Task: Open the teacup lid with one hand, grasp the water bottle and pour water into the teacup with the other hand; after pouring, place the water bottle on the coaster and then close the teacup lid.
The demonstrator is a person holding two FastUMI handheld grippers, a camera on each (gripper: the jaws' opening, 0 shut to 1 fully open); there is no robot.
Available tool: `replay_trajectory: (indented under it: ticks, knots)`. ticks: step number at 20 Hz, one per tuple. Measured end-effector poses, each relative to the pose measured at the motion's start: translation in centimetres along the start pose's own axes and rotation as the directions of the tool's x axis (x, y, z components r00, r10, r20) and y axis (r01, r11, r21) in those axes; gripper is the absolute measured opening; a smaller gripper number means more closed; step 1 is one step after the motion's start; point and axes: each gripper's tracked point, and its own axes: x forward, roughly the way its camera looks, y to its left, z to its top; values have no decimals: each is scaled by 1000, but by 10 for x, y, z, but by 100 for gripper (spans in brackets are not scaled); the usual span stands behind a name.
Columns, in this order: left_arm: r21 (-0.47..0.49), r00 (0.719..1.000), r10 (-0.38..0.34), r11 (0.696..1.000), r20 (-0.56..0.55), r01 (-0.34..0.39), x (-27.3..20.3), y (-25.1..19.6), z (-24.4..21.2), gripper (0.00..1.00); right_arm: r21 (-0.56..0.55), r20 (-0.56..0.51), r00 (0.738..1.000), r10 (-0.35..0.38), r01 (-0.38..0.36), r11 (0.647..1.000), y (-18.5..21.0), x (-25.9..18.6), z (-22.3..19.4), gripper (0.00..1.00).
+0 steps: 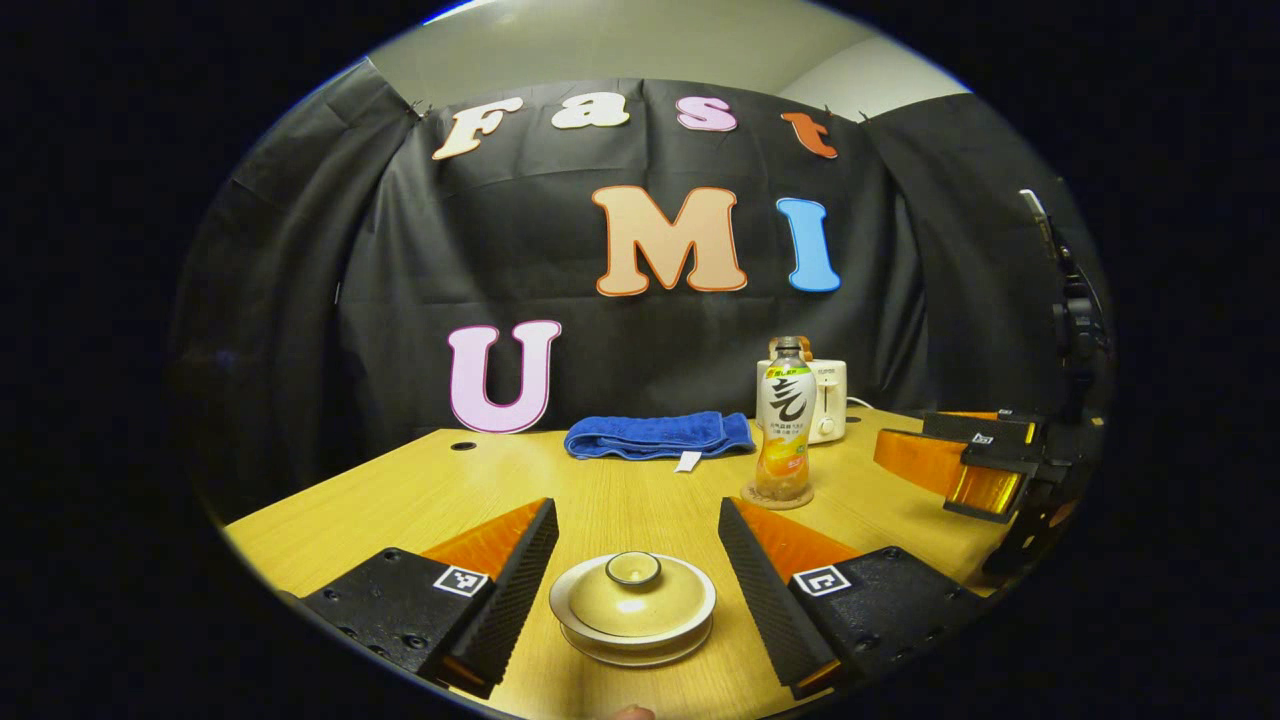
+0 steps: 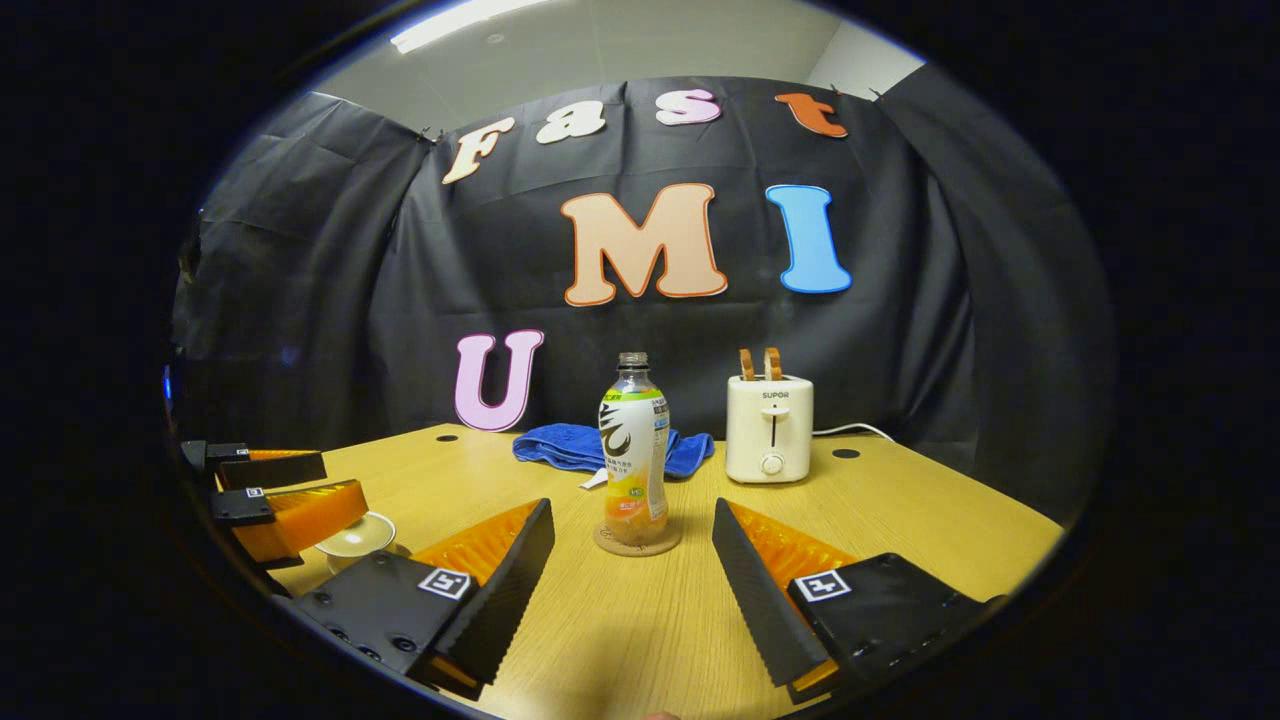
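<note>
Teacup (image 1: 632,608), lidded, sits near the front edge of the wooden table (image 1: 420,490), squarely between the spread fingers of the left gripper (image 1: 632,590); jaws wide, neither finger touching cup or lid. Lid (image 1: 632,582) seated flat, knob up, saucer under. In the right gripper view the same cup shows at far left, beneath the other gripper's fingers. Moving right: blue towel (image 1: 655,435) folded at the far side of the table by the wall. Next, water bottle (image 2: 634,455) upright on a round coaster (image 2: 637,541), cap off as far as the neck shows, pale liquid low in it. Right gripper (image 2: 632,590) lined up on the bottle, jaws wide, bottle beyond the fingertips and apart from them. Further right and farther back, a cream toaster (image 2: 768,428) with two slices up, cord trailing off right. Progress, as judged: nothing done yet. Lid on, bottle ungrasped. Left to do: lift lid, grasp bottle, pour, return bottle to coaster, close lid. Both tools look staged for their first grasps.
</note>
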Motion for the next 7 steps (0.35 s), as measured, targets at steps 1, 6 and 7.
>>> replay_trajectory:
  ticks: [1,6,7]
  knots:
    - [-2,1000,-2,1000,0,2,-2,-1,-1,94,-3,4,1000,-5,5,1000,1,-6,-1,100]
    - [-4,1000,8,1000,2,-8,-12,4,-6,94,-47,22,999,-26,27,999,4,-30,-3,100]
    - [-11,1000,13,1000,1,-13,-14,6,-8,94,-47,14,1000,-26,27,999,4,-33,-8,96]
